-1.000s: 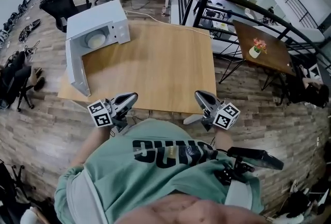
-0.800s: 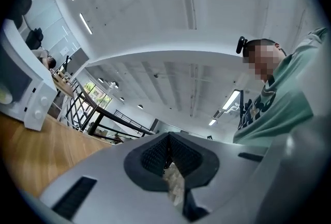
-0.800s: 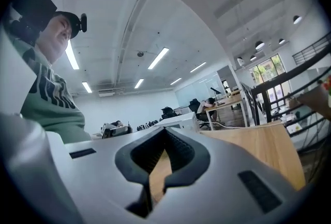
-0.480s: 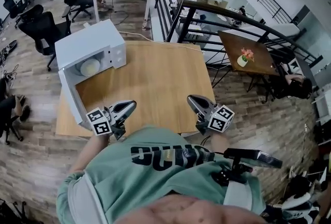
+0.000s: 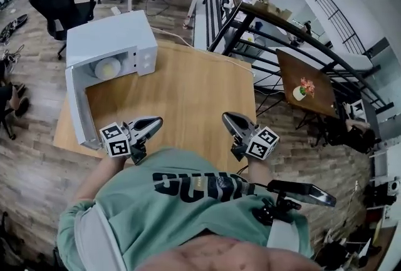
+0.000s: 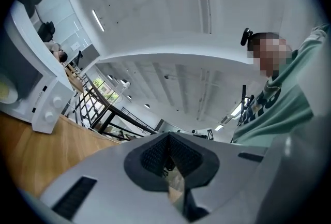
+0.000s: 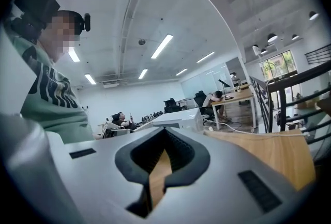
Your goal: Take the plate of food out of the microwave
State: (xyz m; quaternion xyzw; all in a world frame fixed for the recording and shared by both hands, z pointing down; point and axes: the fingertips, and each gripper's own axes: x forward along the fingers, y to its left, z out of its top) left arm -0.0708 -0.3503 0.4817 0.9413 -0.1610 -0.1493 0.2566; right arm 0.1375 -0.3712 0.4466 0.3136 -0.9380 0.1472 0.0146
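The pale rectangular wooden table top [image 5: 188, 91] is smooth, lightly sheened — grain visible. The boxy white microwave [image 5: 113, 32] looks smooth and faintly glossy. The left gripper [image 5: 156, 121] and right gripper [image 5: 227, 117] wear matt grey plastic shells — black pads [image 6: 150, 155] finely ribbed.

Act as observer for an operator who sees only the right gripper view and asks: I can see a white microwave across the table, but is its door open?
Observer: Yes. In the head view the microwave has its door swung wide open.
Operator: Anything inside?
Observer: A plate of food sits in the cavity.
Operator: Where's the left gripper?
Observer: The left gripper is over the near edge of the table, fingers closed on nothing, well short of the microwave.
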